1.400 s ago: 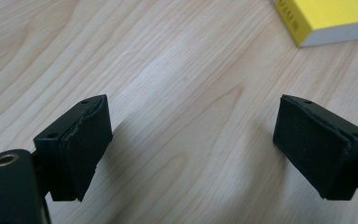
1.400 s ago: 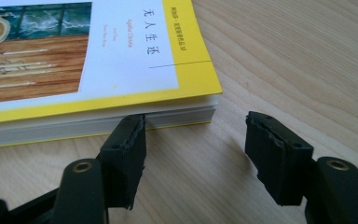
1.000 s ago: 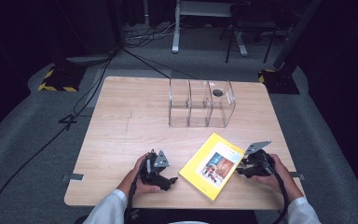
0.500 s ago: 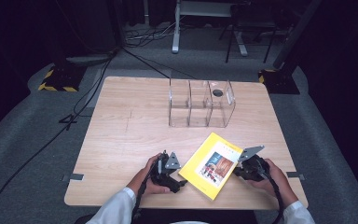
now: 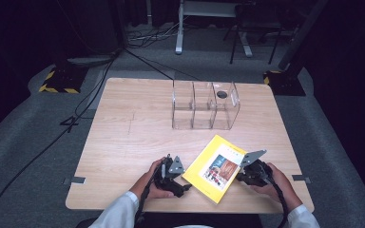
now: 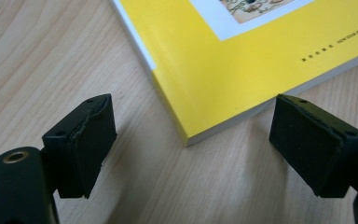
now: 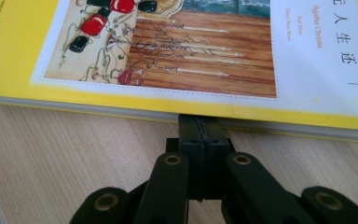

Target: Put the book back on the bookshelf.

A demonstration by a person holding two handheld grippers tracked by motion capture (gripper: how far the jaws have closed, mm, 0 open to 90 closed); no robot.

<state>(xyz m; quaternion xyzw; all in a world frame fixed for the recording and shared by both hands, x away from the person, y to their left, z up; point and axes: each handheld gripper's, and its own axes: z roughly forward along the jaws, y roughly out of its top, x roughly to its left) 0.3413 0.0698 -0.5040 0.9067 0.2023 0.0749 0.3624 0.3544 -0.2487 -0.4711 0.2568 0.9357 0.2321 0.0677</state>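
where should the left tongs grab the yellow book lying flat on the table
At the near corner of the yellow book, coming in low along the table. It lies flat, so only its thin page edge offers a bite; that corner already sits between the open left tongs. The shut right tongs press the opposite edge.

Spread fingers point(image 6: 81, 144) flank yellow book point(image 6: 242, 70) corner.

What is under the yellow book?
The yellow book lies flat on the wooden table. Bare wood shows all around its edges. Whatever is beneath its middle is covered by the book, so I cannot see it.
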